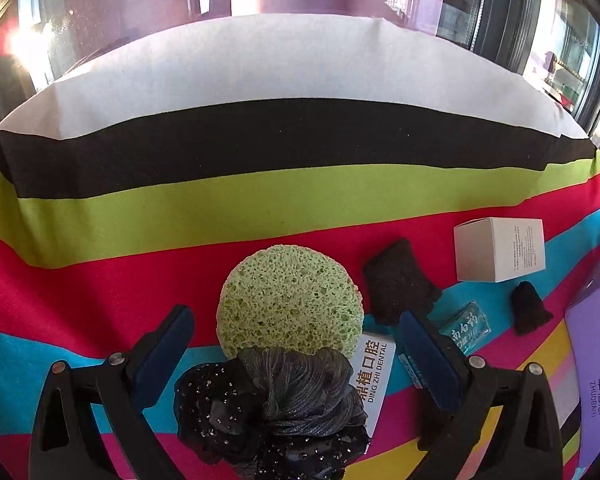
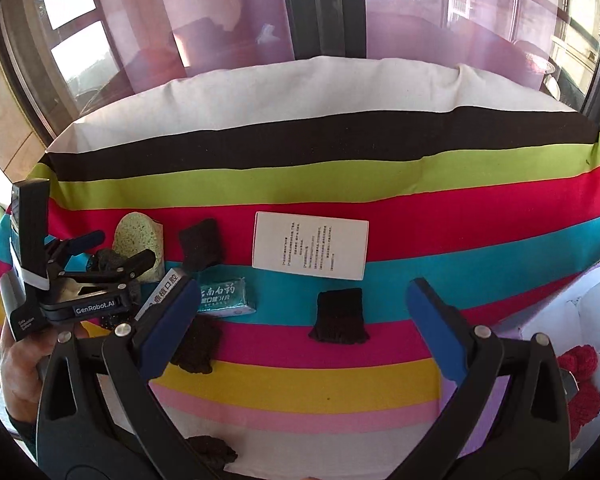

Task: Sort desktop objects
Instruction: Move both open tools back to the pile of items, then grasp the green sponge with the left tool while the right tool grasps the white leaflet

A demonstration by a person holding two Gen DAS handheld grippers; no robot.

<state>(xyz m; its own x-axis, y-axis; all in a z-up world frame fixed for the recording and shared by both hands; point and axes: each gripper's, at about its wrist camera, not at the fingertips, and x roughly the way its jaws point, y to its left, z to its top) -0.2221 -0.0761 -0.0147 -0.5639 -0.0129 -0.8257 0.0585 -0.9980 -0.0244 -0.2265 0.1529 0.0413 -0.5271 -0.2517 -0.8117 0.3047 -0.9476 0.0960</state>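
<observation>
black scrunchie (image 1: 272, 408) lies between the left gripper's (image 1: 296, 344) spread fingers; right gripper's (image 2: 304, 316) fingers also spread, empty.

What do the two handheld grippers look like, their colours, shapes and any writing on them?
Both are black plastic tools. The right gripper has two angled arms with cut-out slots, silver round pivot bolts and dark blue finger pads. The left gripper matches and carries white lettering "GenRobot.AI" on its body. No cables show.

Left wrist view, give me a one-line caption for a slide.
Open left gripper poised over a dark hair scrunchie beside a round green sponge on the striped tablecloth.
</observation>
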